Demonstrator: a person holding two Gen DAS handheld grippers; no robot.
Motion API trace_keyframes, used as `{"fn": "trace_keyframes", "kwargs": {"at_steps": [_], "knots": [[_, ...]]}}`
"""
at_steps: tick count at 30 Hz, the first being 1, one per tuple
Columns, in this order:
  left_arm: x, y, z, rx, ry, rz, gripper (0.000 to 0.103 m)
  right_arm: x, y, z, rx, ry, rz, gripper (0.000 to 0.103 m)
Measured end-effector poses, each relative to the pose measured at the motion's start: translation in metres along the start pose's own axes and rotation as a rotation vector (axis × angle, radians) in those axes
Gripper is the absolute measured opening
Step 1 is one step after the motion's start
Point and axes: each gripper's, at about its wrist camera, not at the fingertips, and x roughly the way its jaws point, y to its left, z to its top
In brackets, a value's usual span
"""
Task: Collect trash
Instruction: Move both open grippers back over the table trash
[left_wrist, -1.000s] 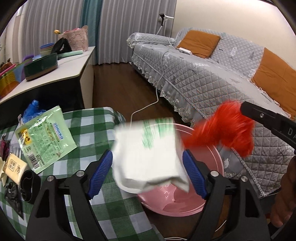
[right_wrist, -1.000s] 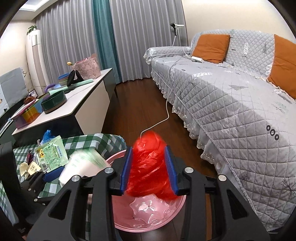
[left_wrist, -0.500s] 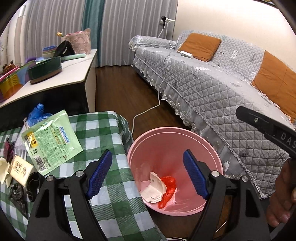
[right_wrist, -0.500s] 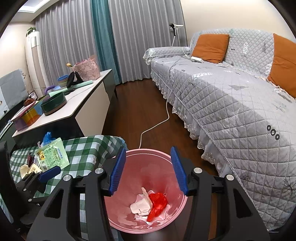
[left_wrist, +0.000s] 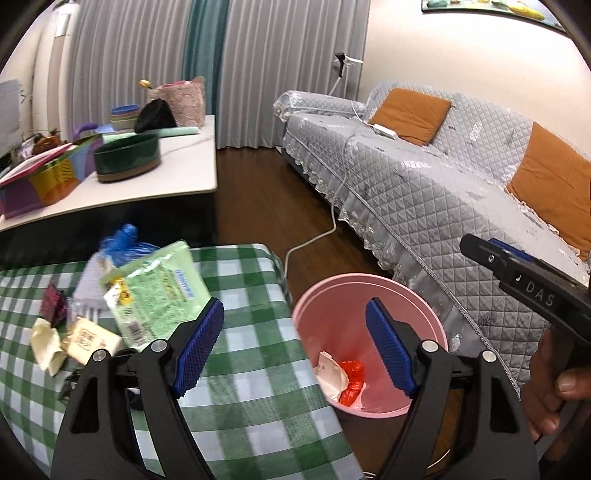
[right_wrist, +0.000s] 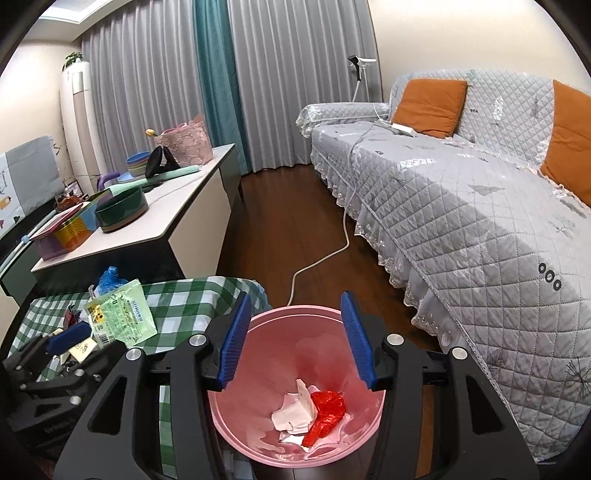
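Note:
A pink bin (left_wrist: 373, 295) (right_wrist: 258, 443) stands on the floor beside the green-checked table (left_wrist: 258, 387) (right_wrist: 177, 306). Inside it lie a white paper packet (right_wrist: 293, 413) (left_wrist: 332, 374) and a red plastic wrapper (right_wrist: 327, 411) (left_wrist: 351, 382). My left gripper (left_wrist: 295, 343) is open and empty, over the table's edge and the bin's rim. My right gripper (right_wrist: 297, 339) hangs open and empty above the bin; it also shows at the right in the left wrist view (left_wrist: 524, 280). More trash sits on the table: a green packet (left_wrist: 155, 291) (right_wrist: 122, 317), a blue bag (left_wrist: 122, 240) and small wrappers (left_wrist: 70, 339).
A grey quilted sofa (right_wrist: 461, 206) with orange cushions (right_wrist: 428, 103) runs along the right. A white cable (right_wrist: 332, 251) trails over the wooden floor. A white side table (right_wrist: 159, 218) behind carries a green bowl (right_wrist: 122, 208), a basket and boxes. A hand (left_wrist: 554, 391) holds the right gripper.
The white packet left my left gripper and the red wrapper left my right gripper; both fell into the pink bin. Both grippers now stand empty, the left one has lifted and swung left.

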Motion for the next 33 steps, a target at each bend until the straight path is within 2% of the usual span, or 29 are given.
{"fn": "trace_keyframes", "kwargs": {"at_steps": [14, 23, 30, 33], "knots": [[-0.058, 0.071, 0.007, -0.063, -0.061, 0.086, 0.077, -0.007, 0.047, 0.002, -0.042, -0.009, 0.056, 0.051], [-0.087, 0.15, -0.007, -0.158, -0.091, 0.197, 0.076, 0.004, 0.081, -0.003, -0.066, 0.027, 0.108, 0.051], [-0.098, 0.218, -0.024, -0.254, -0.094, 0.309, 0.064, 0.013, 0.119, -0.011, -0.12, 0.054, 0.165, 0.051], [-0.105, 0.242, -0.03, -0.286, -0.101, 0.343, 0.062, 0.017, 0.139, -0.017, -0.157, 0.068, 0.195, 0.05]]}}
